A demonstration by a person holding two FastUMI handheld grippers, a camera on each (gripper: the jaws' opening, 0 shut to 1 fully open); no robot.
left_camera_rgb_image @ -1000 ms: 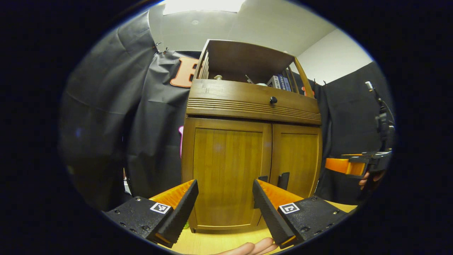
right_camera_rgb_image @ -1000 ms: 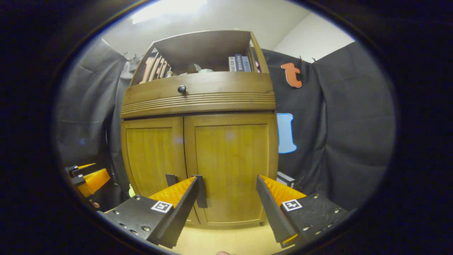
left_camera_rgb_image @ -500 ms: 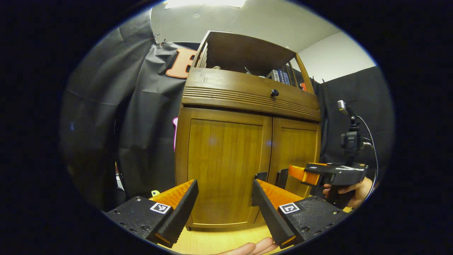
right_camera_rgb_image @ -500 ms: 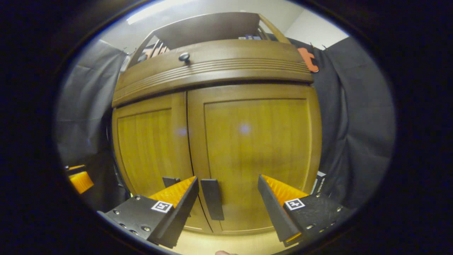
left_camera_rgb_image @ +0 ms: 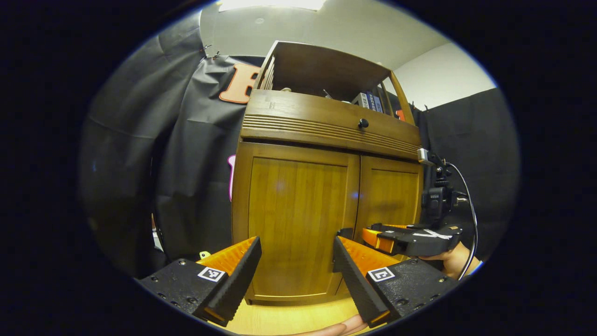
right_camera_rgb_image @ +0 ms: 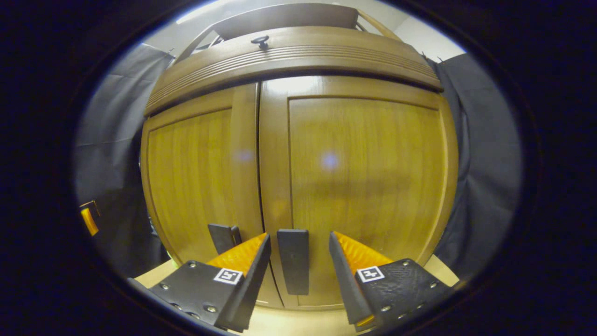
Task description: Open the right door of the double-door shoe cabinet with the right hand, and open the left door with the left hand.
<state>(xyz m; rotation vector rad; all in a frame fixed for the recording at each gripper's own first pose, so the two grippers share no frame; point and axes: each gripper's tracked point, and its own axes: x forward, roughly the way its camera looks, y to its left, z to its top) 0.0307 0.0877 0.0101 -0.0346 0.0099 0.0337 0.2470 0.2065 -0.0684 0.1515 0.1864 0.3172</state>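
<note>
I have the right gripper straddling the right door handle of the shoe cabinet. The handle is a dark upright bar, long axis vertical, low on the right door beside the centre seam. It stands between my two spread fingers, one to each side, and I see a gap on both flanks, so nothing is pinched yet. In my judgement the coming move turns on this alone: the bar lies straight ahead and centred in the jaws, so closing them should take it across its width, and then the pull comes back toward me with the door swinging on its outer edge.

The left door handle sits just across the seam, partly behind my near finger, so I cannot see its lower end.

In the left gripper view, the left gripper hangs open in front of the left door, clearly farther back than the right one. There the right gripper reaches in from the side and covers the right door handle, and the left handle shows only as a dark sliver at the seam. Both doors look shut. How close my right fingertips are to the door face I cannot tell. A fingertip shows at the bottom edge.
</note>
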